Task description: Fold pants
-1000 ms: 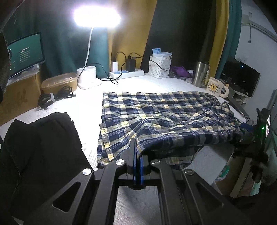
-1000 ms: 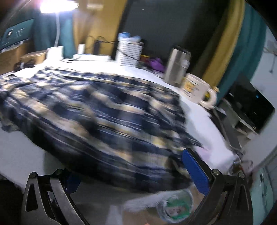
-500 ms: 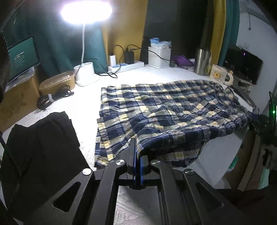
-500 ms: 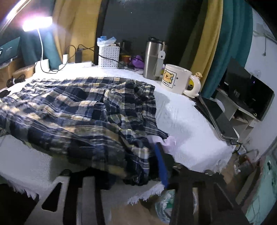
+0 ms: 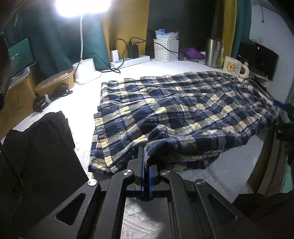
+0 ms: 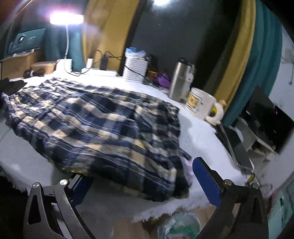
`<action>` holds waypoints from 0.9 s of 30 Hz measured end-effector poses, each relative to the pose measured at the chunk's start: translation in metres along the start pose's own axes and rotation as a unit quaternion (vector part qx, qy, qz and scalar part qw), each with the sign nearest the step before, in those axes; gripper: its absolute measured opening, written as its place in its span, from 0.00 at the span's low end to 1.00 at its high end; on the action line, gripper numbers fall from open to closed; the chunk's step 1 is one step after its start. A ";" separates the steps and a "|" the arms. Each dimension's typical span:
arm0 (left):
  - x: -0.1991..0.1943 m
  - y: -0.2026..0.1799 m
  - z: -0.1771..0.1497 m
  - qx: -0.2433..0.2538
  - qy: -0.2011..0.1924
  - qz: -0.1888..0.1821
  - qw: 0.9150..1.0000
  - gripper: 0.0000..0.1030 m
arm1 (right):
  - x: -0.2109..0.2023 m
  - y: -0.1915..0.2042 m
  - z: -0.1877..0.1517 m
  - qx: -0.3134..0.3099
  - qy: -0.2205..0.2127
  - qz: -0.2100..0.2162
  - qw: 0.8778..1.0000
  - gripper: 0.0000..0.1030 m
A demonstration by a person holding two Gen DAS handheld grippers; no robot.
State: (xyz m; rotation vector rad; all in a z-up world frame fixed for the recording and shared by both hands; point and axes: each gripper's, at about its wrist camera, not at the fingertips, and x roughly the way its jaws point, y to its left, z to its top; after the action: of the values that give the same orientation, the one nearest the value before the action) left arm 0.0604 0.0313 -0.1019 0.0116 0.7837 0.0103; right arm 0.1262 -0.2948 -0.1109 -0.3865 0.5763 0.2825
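White textured counter [image 5: 82,99] under a harsh desk lamp [image 5: 82,7], plaid pants [image 5: 174,110] spread across it mid-fold.

Left gripper [image 5: 146,165] has its jaws pinched shut on a bunched edge of the pants at the near side, so that bit of soft, wrinkly navy-and-yellow cotton tents up off the counter while the rest lies flat. My guess: it's carrying that edge over for a fold. Right gripper [image 6: 141,176] is at the other end, jaws opening wide with the fabric's corner lying between the blue pads [image 6: 205,182] but not pressed. Ceramic bear mug [image 5: 235,68] and steel tumbler [image 5: 213,53] sit just beyond the cloth; a black garment [image 5: 36,147] lies beside it.
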 end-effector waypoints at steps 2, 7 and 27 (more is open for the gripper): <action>0.003 -0.003 -0.002 0.010 0.004 0.002 1.000 0.04 | 0.000 0.007 0.004 -0.009 -0.008 0.003 1.000 0.99; 0.011 -0.011 -0.008 0.033 0.010 0.005 0.999 0.30 | 0.006 0.023 0.009 -0.043 -0.006 0.024 0.999 0.71; 0.004 0.000 -0.006 0.021 -0.014 0.031 0.999 0.01 | 0.019 0.005 -0.012 -0.063 0.015 -0.004 0.998 0.36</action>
State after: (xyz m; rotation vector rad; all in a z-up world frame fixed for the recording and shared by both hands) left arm 0.0588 0.0313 -0.1089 0.0758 0.7548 0.0515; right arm 0.1338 -0.2925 -0.1328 -0.5152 0.5876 0.3059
